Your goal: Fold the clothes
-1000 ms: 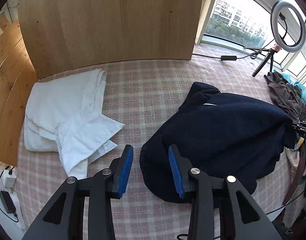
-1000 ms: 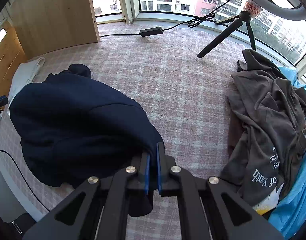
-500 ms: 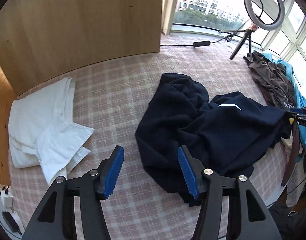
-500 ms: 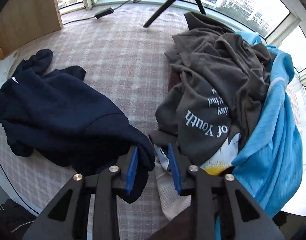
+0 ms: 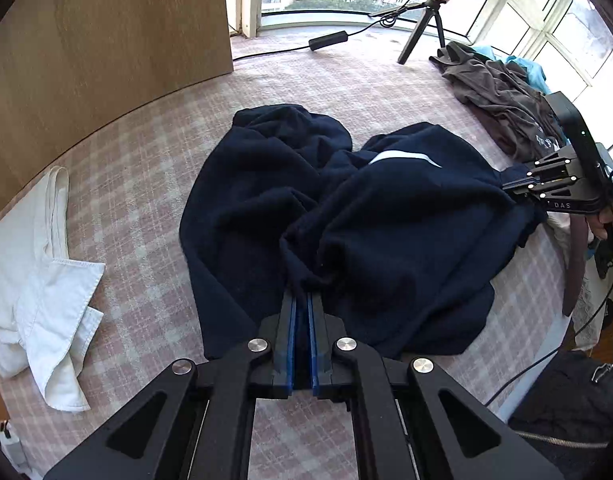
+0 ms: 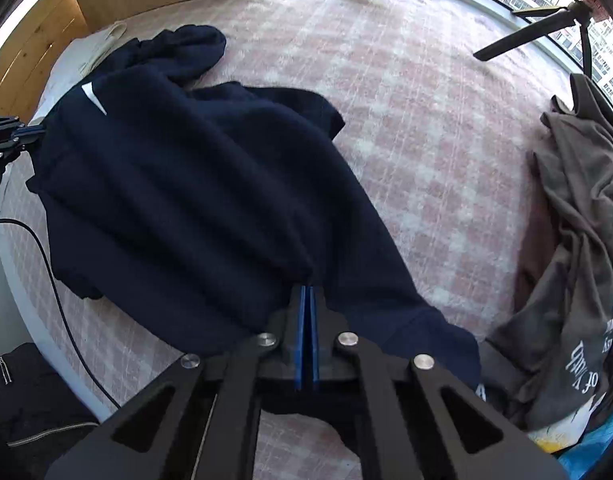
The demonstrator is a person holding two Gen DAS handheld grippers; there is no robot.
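change: the left gripper (image 5: 301, 300), spread wide half a second ago, is now pressed together on a fold of the navy sweatshirt (image 5: 346, 224); the right gripper (image 6: 307, 292), then parted, pinches it again.
sweatshirt: crumpled mid-surface, stretched between both claws.
surface: pink checked cover (image 5: 146, 184), wooden panel (image 5: 106, 32) at 11 o'clock, windows at 1 o'clock.
room: white garment (image 5: 42, 264) at 9 o'clock; grey clothes pile (image 6: 578, 240) at 3 o'clock in the right view; ring light tripod (image 5: 422, 28), cable.
hidden: pinched cloth edges lie inside the jaws.
open room: bare cover beyond the sweatshirt toward 12 o'clock; cover edge runs close below both claws.
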